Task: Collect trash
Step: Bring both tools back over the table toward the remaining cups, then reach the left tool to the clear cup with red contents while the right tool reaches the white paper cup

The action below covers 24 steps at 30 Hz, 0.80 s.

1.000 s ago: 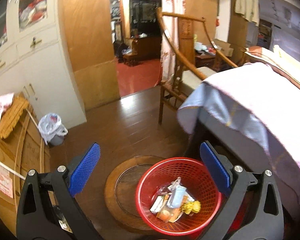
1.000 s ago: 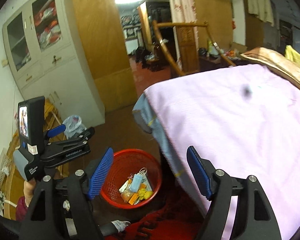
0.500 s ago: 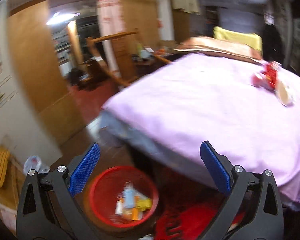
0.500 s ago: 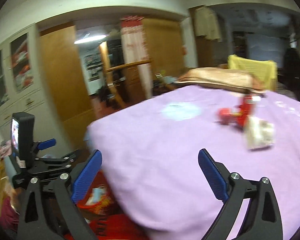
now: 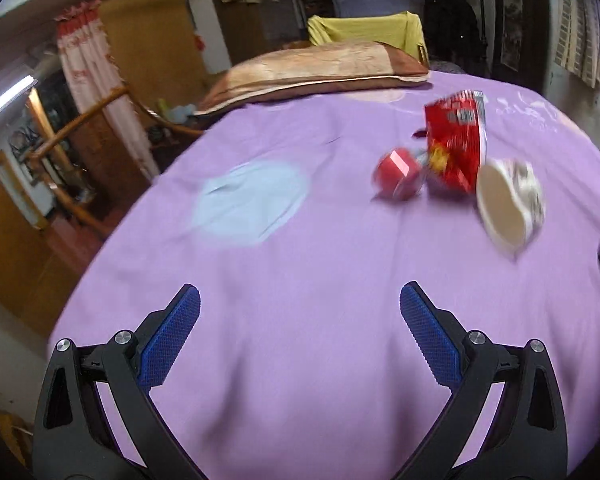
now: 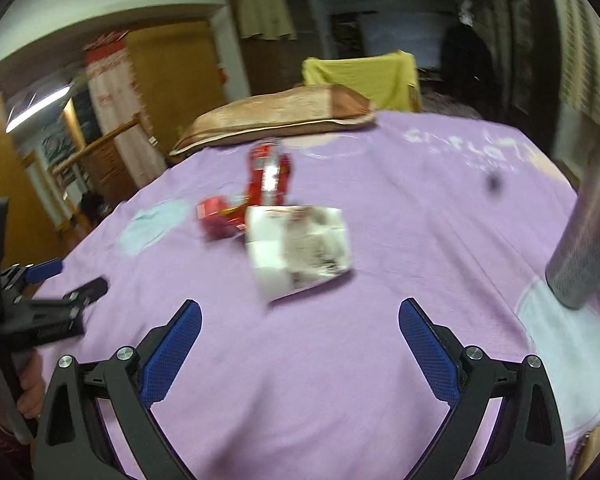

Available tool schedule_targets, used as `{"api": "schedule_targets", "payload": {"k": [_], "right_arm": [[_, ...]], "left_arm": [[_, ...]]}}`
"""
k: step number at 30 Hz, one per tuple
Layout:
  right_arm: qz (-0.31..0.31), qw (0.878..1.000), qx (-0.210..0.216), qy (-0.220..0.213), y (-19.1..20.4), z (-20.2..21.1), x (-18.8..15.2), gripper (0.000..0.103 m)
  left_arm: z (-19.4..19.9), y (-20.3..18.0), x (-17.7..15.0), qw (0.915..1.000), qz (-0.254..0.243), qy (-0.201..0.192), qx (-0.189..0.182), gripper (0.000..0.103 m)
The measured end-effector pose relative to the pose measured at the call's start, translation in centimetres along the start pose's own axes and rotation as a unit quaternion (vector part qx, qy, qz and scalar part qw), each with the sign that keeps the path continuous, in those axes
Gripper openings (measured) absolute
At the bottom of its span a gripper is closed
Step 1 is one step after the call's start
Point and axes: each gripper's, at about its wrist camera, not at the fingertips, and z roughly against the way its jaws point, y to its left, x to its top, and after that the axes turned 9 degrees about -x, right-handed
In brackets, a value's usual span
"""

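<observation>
Near the bed's (image 6: pixel 380 360) middle lie a red wrapper (image 6: pixel 270 176) and paper cup (image 6: pixel 300 248); your left gripper (image 5: pixel 300 316) and right gripper (image 6: pixel 300 320) gape wide, empty.

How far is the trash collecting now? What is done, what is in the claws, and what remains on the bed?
Done: nothing in these views shows it. In hand: nothing; the left claw and right claw are open and empty. Left on the purple bed cover: the paper cup, red snack bag and small red box.
</observation>
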Motion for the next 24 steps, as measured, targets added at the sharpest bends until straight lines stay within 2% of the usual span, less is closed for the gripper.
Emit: {"api": "schedule_targets", "payload": {"k": [2,4,7,11,14,16,17,20,22,24], "right_arm": [[-0.009,1.0,-0.017,0.009,-0.8,-0.9,-0.2,0.097],[-0.022,1.0,-0.008,0.006,-1.3,-1.2,-0.2,0.097],[-0.031,0.999,-0.015,0.009,-2.0,-1.9,-0.1,0.097],[-0.053,0.998,-0.013,0.021,-2.5,-2.0,-0.3,0.097],[-0.062,0.998,-0.007,0.034,-2.7,-2.3,-0.3,0.097],[-0.061,0.998,-0.01,0.031,-2.7,-2.2,-0.3,0.097],[-0.06,0.998,-0.013,0.028,-2.7,-2.2,-0.2,0.097],[-0.057,0.998,-0.023,0.012,-2.7,-1.5,-0.3,0.097],[-0.053,0.998,-0.026,0.005,-2.6,-1.2,-0.4,0.097],[-0.051,0.998,-0.024,0.004,-2.4,-1.1,-0.4,0.097]], "left_arm": [[-1.7,-0.3,2.1,0.9997,0.013,0.002,-0.019,0.096],[-3.8,-0.8,4.8,0.9985,0.031,-0.005,-0.046,0.096],[-6.7,-1.7,7.7,0.9957,0.051,-0.016,-0.076,0.096],[-9.6,-2.7,9.2,0.9959,0.052,-0.008,-0.073,0.096],[-10.8,-2.3,8.5,0.9966,0.049,0.002,-0.067,0.096],[-11.2,-1.2,7.9,0.9984,0.044,0.019,-0.03,0.097],[-10.8,-0.5,7.8,0.9983,0.051,0.015,-0.024,0.097],[-8.9,4.0,7.3,0.9924,0.123,-0.009,0.005,0.097],[-8.0,7.4,6.5,0.9826,0.182,-0.025,0.026,0.097],[-7.7,9.6,5.7,0.973,0.228,-0.031,0.008,0.096]]}}
